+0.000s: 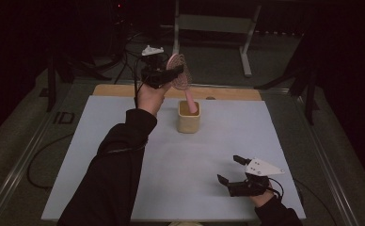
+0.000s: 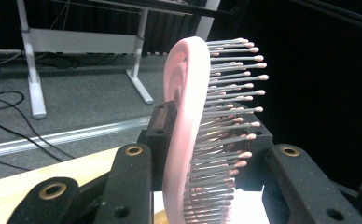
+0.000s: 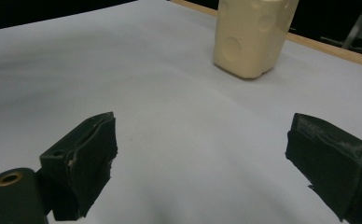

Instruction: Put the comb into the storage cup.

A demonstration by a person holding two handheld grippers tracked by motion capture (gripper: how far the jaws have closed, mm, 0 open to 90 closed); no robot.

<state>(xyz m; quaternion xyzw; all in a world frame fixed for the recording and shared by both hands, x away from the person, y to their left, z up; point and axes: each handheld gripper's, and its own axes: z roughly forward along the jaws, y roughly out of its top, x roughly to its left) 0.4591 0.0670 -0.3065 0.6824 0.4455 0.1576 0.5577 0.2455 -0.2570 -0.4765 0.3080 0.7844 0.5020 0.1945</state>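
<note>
Hairbrush (image 1: 179, 73) first: it's a pink paddle-style one, and the left gripper (image 1: 164, 75) has it clamped by the head, up in the air over the far side of the table (image 1: 100, 127). The jaws squeeze the head from both sides, one on the smooth pink back and the other in among the bristles. In the left gripper view the hairbrush (image 2: 188, 130) stands on edge between the two black jaws, bristles with their little pink tips sticking out to the right of that view.

The brush's pink handle slants down into a cream-coloured cup (image 1: 189, 117), a squarish holder that sits on the table near the far edge. The handle's end is inside the cup's opening; whether it touches the bottom can't be told from here. The person's left arm in a dark sleeve (image 1: 115, 174) stretches up the table toward it.

The right gripper (image 1: 230, 169) is down at the near right corner of the table, well apart from the cup, low over the surface with its jaws spread wide and nothing between them. The right gripper view looks across the bare white tabletop with the cup (image 3: 251, 37) farther off, and both black jaws wide apart.
</note>
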